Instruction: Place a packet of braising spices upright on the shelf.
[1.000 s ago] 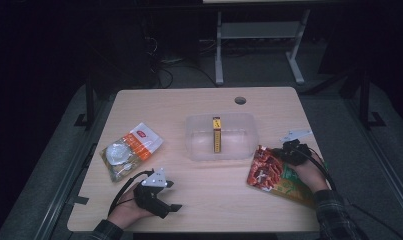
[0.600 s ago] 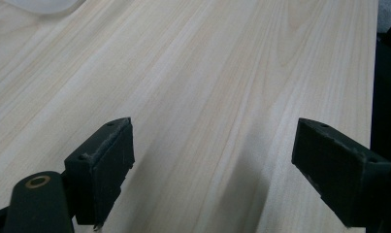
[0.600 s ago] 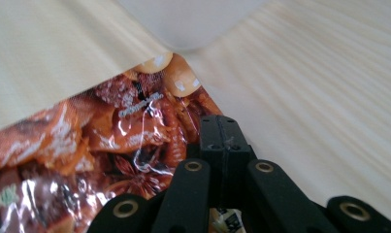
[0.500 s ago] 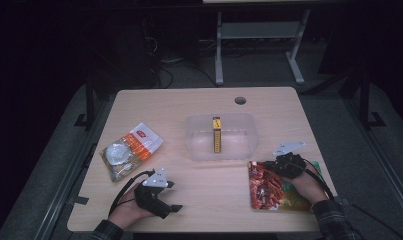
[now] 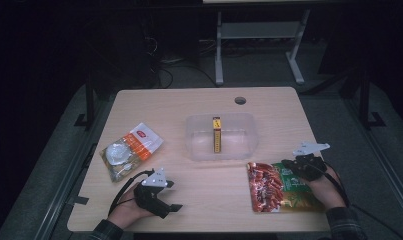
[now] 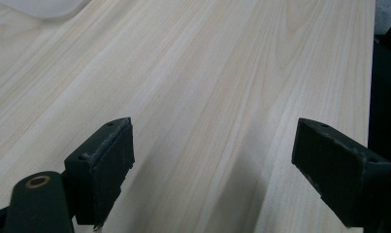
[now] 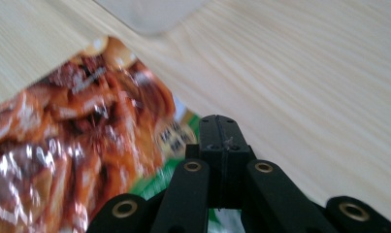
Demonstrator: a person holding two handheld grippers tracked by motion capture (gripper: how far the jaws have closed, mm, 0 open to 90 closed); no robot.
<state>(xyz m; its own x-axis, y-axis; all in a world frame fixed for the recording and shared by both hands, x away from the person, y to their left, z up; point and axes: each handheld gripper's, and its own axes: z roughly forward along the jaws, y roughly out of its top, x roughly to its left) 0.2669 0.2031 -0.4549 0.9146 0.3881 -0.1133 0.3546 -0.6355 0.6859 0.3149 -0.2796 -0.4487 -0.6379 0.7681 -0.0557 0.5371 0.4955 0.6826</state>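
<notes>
left gripper [image 5: 165,204] agape, right gripper [image 7: 221,127] pinched closed

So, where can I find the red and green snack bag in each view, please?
High view: the snack bag lies flat at the table's near right, under the right gripper.
Left gripper view: I do not find the bag; bare table lies ahead.
Right gripper view: the bag covers the lower left, beneath the shut jaws.
Shared landmark: the clear plastic container, whose corner appears at the top.
</notes>
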